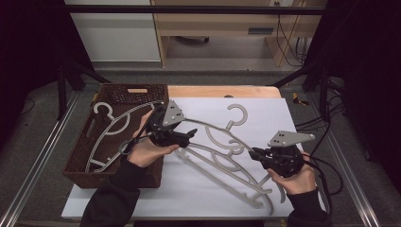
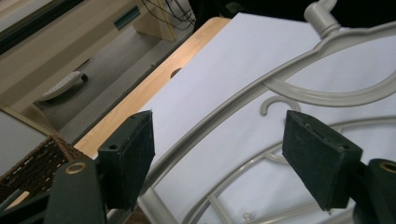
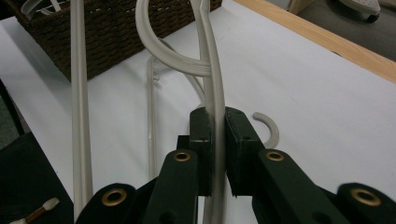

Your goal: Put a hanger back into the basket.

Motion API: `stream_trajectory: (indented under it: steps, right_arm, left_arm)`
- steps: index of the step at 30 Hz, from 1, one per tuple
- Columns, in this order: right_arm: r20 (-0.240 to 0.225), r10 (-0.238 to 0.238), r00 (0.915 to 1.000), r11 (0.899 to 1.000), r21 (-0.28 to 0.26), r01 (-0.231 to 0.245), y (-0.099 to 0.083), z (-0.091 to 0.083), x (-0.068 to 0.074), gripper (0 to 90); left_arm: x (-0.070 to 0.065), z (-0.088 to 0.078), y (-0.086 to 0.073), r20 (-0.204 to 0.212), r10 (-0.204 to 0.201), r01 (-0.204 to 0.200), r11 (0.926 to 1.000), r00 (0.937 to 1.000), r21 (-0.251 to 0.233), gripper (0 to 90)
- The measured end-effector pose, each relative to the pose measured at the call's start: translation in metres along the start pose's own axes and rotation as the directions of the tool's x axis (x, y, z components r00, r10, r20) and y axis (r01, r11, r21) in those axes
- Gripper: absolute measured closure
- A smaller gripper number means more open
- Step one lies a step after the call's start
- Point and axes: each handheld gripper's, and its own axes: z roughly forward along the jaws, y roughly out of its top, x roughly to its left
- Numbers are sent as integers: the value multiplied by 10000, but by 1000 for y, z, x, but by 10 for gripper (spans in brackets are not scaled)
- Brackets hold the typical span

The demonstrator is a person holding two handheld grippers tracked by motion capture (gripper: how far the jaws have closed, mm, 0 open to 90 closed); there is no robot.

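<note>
A person sits at a counter (image 1: 142,201) covered with a white sheet, holding a claw in each hand. Nearest, the right claw (image 1: 252,152) is clamped tight on the thin arm of a grey plastic hanger (image 3: 215,100); in the right gripper view the arm runs straight up between the two black pads, which press on it from both sides. This held hanger (image 1: 222,130) stretches away from the right claw toward the left claw, its hook (image 1: 238,113) lying beyond its middle. Under and just beside it, more grey hangers (image 1: 231,172) lie overlapping on the sheet, close to the right claw. Farther along, the left claw (image 1: 193,132) stands wide open and has hold of nothing; in the left gripper view the held hanger's arm (image 2: 219,126) passes between the two pads (image 2: 128,154) without touching either. Beyond the left claw, on its outer side, a dark woven basket (image 1: 78,163) stands on the counter's edge with one grey hanger (image 1: 111,130) lying inside it. Past the far counter edge a grey floor and a pale wooden cabinet (image 1: 217,23) are visible.
</note>
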Motion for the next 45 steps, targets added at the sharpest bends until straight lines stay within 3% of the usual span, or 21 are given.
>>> stream_trajectory:
  steps: [9, 15, 23, 32, 34, 35, 41, 45]
  right_arm:
    - [-172, -192, 9997, 9998, -61, 191, 4, -3, 3, 826]
    - [-162, -312, 9994, 9995, 16, 312, 4, -5, 5, 826]
    - [-193, -409, 9990, 9991, 131, 411, 3, -5, 6, 825]
    - [-194, -665, 9976, 9976, 168, 669, 3, -4, 3, 815]
    - [-125, -731, 9972, 9972, 176, 733, 3, -5, 2, 806]
    - [-103, -746, 9972, 9970, 186, 748, 3, -5, 1, 801]
    - [-83, -656, 9978, 9975, 267, 658, 2, -3, -2, 785]
    - [110, -526, 9986, 9983, 253, 523, 0, -3, -7, 754]
  left_arm:
    - [0, 20, 4, 122, 808, -815, 9938, 9967, 755, 408]
    - [-3, 23, 5, 86, 1156, -1159, 9895, 9933, 858, 552]
    - [-6, 24, 3, 245, 1626, -1643, 9807, 9864, 1058, 606]
    - [-10, 24, 4, 592, 2186, -2250, 9636, 9740, 1441, 676]
    - [-12, 23, 5, 712, 2345, -2431, 9570, 9695, 1585, 692]
    - [-12, 22, 5, 821, 2467, -2577, 9498, 9656, 1773, 699]
    - [-15, 23, 4, 1344, 2521, -2757, 9395, 9583, 2033, 730]
    - [-20, 21, 4, 1710, 2747, -3077, 9275, 9462, 2124, 761]
